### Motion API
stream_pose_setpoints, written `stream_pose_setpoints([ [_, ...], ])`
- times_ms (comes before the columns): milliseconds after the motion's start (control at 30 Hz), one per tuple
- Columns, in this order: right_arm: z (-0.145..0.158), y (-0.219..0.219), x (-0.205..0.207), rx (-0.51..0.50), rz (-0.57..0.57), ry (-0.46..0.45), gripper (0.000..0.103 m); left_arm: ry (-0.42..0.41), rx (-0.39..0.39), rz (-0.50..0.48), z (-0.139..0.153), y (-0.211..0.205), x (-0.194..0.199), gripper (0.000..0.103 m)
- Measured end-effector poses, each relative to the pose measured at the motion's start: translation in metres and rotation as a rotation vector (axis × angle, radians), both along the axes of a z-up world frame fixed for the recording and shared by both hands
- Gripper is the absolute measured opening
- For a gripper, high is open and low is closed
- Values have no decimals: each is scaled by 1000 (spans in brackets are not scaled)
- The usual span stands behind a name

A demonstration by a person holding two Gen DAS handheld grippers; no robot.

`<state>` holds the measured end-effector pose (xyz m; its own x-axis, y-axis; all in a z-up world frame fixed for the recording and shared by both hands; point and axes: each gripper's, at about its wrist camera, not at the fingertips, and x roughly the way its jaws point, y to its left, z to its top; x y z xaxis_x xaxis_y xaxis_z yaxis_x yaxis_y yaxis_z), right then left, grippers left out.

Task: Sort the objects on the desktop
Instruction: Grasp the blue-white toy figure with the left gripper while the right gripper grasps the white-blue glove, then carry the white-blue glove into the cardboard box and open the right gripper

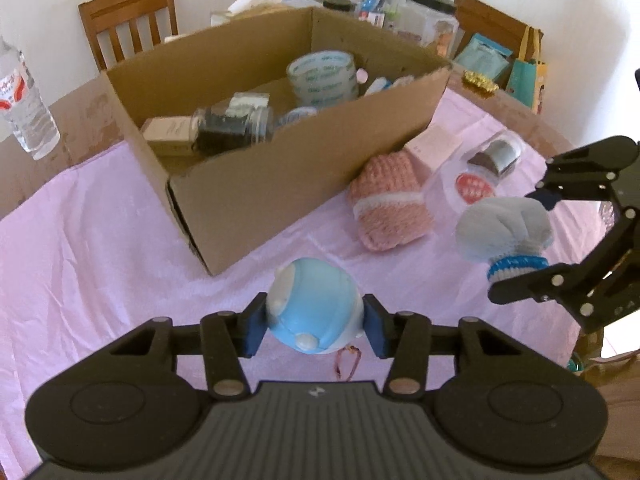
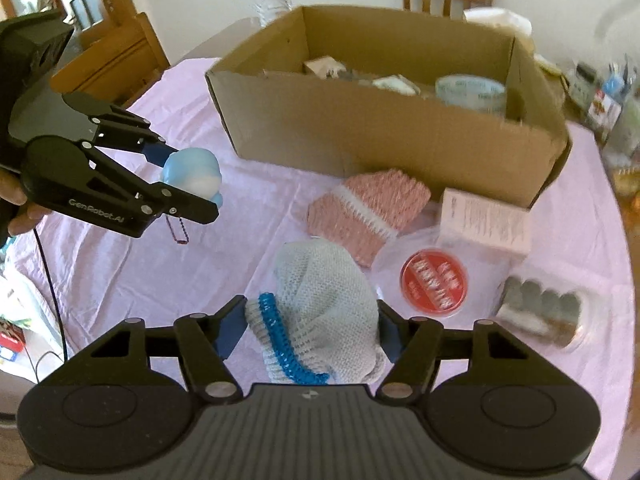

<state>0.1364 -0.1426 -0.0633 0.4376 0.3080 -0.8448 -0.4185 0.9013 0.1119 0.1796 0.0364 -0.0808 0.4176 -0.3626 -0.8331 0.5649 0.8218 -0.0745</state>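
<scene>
Pale-blue rounded toy (image 1: 314, 314), perhaps a keychain figure, white patches.

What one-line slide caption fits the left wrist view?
Left gripper clamps a blue toy beside the cardboard box.

Both wrist cameras look steeply down, close above the table (image 1: 100, 216); both share the cardboard box (image 2: 360, 132).

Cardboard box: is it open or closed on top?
Open: the cardboard box has no lid, and the tape rolls and jar inside are visible.
</scene>
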Motion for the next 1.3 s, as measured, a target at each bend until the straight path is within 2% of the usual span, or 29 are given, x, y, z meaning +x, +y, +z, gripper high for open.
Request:
stream_pose_setpoints([
  [367, 48, -3, 19, -35, 63, -107, 72, -93, -50, -8, 50, -14, -2, 49],
  [667, 77, -1, 35, -35, 80, -187, 72, -153, -63, 1, 73, -20, 4, 49],
  [933, 91, 2, 56, -43, 104, -239, 72, -217, -69, 27, 91, -19, 23, 49],
  [1300, 106, 8, 99, -63, 128, -293, 72, -246, -60, 90, 99, -14, 70, 49],
])
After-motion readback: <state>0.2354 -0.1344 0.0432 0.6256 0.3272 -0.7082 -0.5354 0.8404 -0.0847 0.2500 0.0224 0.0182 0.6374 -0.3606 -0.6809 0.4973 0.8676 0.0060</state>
